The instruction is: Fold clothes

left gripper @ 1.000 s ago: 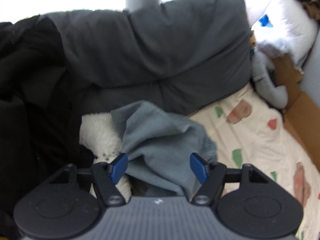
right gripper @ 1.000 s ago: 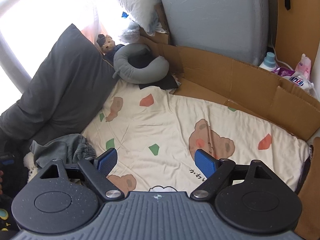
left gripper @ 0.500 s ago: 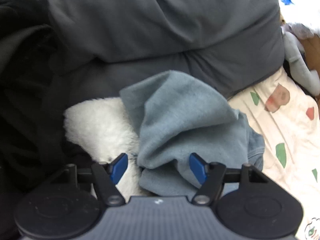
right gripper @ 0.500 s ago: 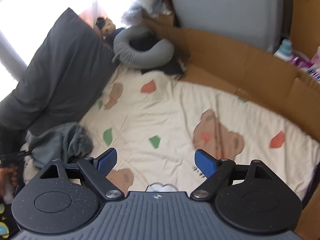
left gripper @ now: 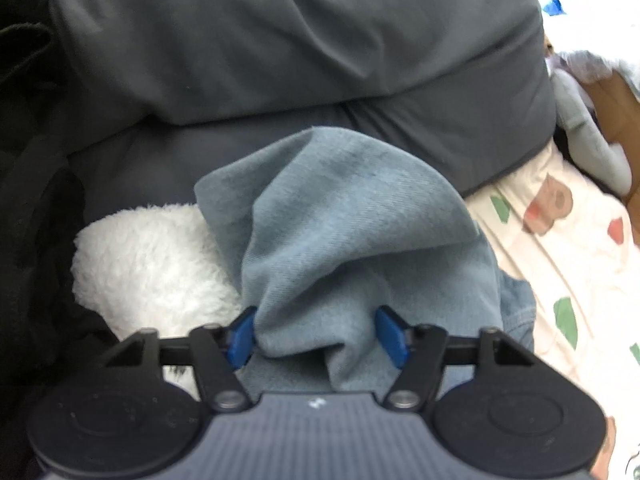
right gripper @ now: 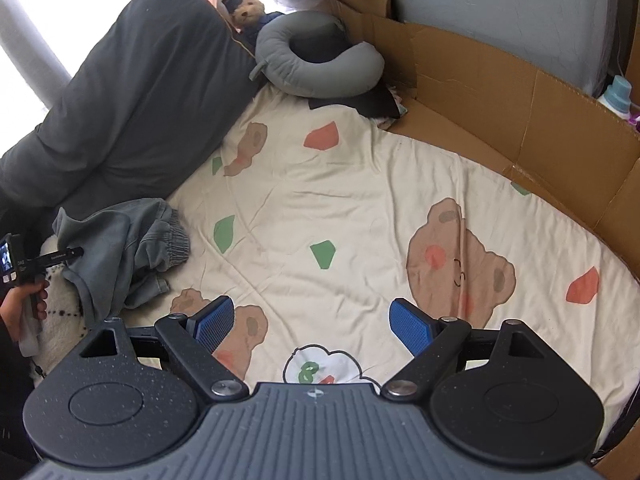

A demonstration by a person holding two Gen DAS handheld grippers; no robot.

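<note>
A crumpled blue-grey garment (left gripper: 344,240) lies at the left edge of the patterned bed sheet, against a dark grey pillow; it also shows in the right wrist view (right gripper: 120,244). My left gripper (left gripper: 316,338) is open, its blue pads on either side of a bunched fold of the garment, which sits between the jaws. My right gripper (right gripper: 308,326) is open and empty, held above the cream sheet (right gripper: 360,208) to the right of the garment.
A white fluffy item (left gripper: 148,268) lies left of the garment. A big dark grey pillow (right gripper: 132,92) lines the left side. A grey neck pillow (right gripper: 320,68) and a teddy bear (right gripper: 246,4) sit at the back. Cardboard walls (right gripper: 520,108) bound the right.
My left gripper has moved forward and down into the garment, so a fold now sits between its jaws, which have narrowed a little. The right gripper has shifted slightly over the sheet.
</note>
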